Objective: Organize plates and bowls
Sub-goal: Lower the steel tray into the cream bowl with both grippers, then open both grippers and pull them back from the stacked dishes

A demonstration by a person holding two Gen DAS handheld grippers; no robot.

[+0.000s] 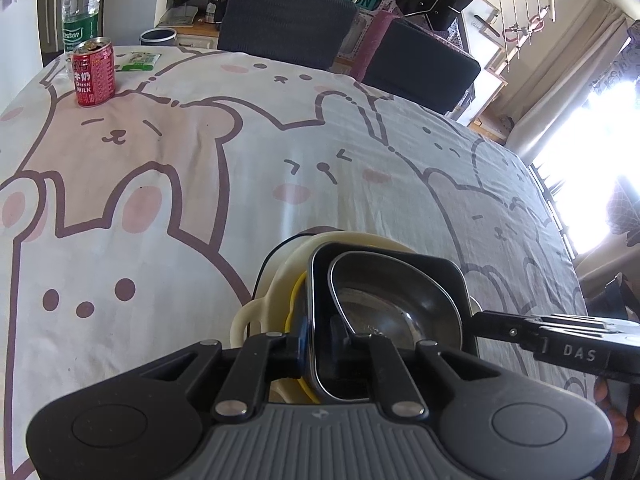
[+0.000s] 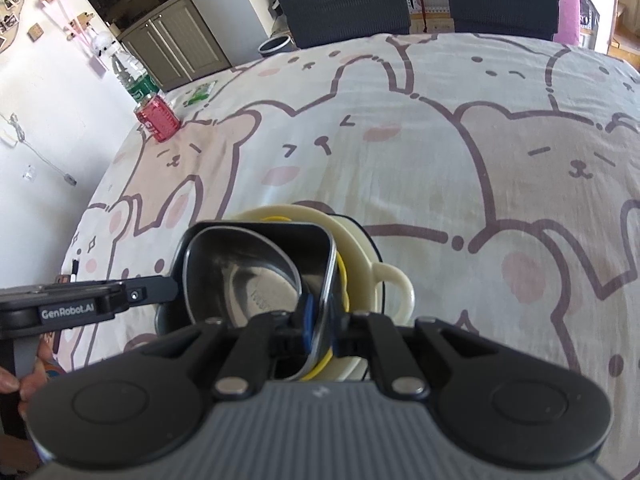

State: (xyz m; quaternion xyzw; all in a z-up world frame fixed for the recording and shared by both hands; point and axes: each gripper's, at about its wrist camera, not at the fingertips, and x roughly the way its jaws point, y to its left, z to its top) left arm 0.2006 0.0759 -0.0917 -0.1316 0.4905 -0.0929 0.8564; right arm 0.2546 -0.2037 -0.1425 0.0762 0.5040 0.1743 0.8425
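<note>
A stack of dishes sits on the bear-print tablecloth: a steel bowl (image 1: 384, 300) (image 2: 248, 276) inside a black square dish (image 1: 400, 256) (image 2: 280, 232), nested in a cream two-handled dish (image 1: 248, 316) (image 2: 396, 284) with a yellow rim inside. My left gripper (image 1: 320, 344) is shut on the near-left rim of the black dish. My right gripper (image 2: 320, 340) is shut on the opposite rim of the same black dish. The right gripper's finger shows in the left wrist view (image 1: 520, 328); the left gripper's finger shows in the right wrist view (image 2: 132, 292).
A red milk can (image 1: 94, 72) (image 2: 158, 118) and a water bottle (image 1: 80, 4) (image 2: 132, 76) stand at the far left corner, beside a green packet (image 1: 138, 60). Two dark chairs (image 1: 288, 24) stand behind the table's far edge.
</note>
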